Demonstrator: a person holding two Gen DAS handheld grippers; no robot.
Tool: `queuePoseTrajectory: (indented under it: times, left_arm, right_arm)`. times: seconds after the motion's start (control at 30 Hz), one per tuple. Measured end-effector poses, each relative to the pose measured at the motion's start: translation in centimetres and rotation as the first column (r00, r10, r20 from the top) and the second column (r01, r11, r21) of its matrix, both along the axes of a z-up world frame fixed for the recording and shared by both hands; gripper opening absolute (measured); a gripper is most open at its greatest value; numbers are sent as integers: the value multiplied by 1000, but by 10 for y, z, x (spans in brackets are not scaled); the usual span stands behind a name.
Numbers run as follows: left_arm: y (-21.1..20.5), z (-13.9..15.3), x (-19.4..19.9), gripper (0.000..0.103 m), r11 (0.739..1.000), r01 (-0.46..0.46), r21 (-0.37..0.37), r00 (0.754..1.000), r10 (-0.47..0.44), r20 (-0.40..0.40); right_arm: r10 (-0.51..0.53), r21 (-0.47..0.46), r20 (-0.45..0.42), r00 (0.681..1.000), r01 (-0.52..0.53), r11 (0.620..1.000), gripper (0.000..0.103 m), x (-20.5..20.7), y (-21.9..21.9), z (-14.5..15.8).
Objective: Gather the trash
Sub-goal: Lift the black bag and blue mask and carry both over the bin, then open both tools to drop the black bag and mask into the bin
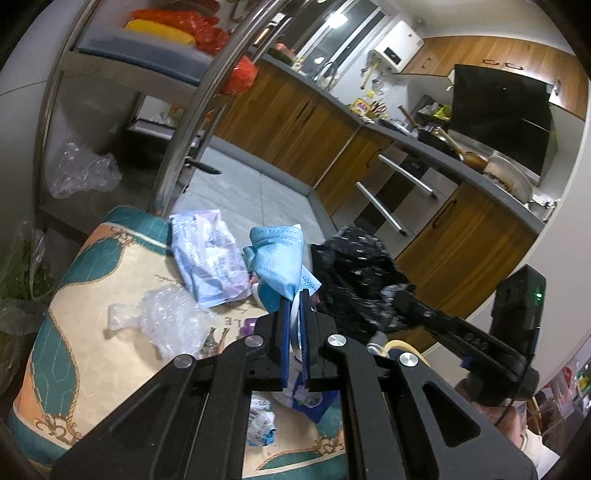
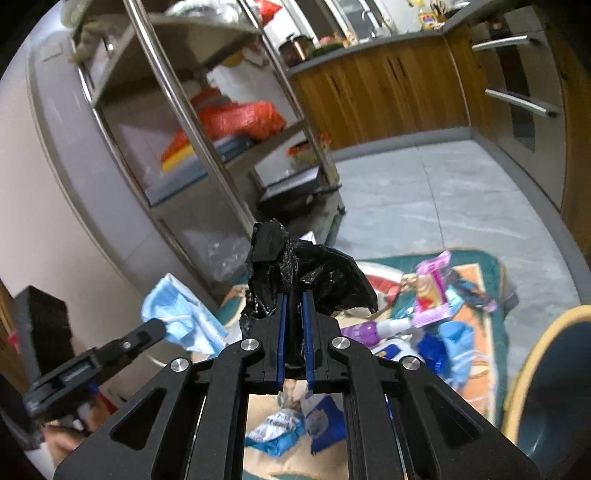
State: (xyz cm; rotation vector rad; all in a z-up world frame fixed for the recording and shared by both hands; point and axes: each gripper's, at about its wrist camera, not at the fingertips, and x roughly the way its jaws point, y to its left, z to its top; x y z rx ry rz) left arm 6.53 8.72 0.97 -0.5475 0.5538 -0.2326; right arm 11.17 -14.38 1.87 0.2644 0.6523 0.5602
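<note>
Right hand-held gripper [image 2: 294,295] pinches crumpled black plastic bag [image 2: 295,266]; left hand-held gripper [image 1: 294,295] pinches blue face mask [image 1: 275,254], both above the littered mat [image 1: 92,295]. Risk: thin, limp items may slip out; remaining wrappers still uncollected.

We see a kitchen with a grey tiled floor [image 2: 436,192] and wooden cabinets [image 1: 291,122] under a grey counter [image 1: 436,147]. A steel shelf rack [image 2: 177,110] stands against the pale wall [image 2: 48,177]. A patterned rug [image 1: 110,295] lies on the floor, and a bright ceiling light [image 1: 338,22] shines above.
</note>
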Motion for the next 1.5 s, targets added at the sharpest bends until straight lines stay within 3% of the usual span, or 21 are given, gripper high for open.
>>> queuePoseTrajectory:
  times: [0.3, 0.67, 0.9, 1.07, 1.33, 1.5]
  left_arm:
    - [-31, 5, -2, 4, 996, 84, 19, 996, -84, 21]
    - [-99, 5, -2, 4, 967, 250, 41, 968, -251, 10]
    - [-155, 0, 11, 4, 929, 369, 17, 929, -369, -18]
    - [-204, -6, 17, 4, 885, 463, 48, 886, -462, -44]
    - [-268, -30, 38, 4, 829, 558, 41, 826, -550, -122]
    - [-289, -53, 54, 4, 816, 577, 19, 805, -565, -183]
  right_arm:
    - [-85, -1, 43, 995, 85, 996, 9, -42, -61, 17]
    - [-249, -6, 62, 966, 250, 968, 9, -82, -129, 1]
    - [-375, 26, 5, 927, 375, 927, 9, -87, -180, -16]
    - [-441, 20, -75, 895, 443, 896, 10, -83, -207, -35]
    - [-475, -21, -131, 870, 477, 879, 10, -80, -216, -50]
    - [-483, -83, -195, 854, 476, 875, 10, -70, -215, -67]
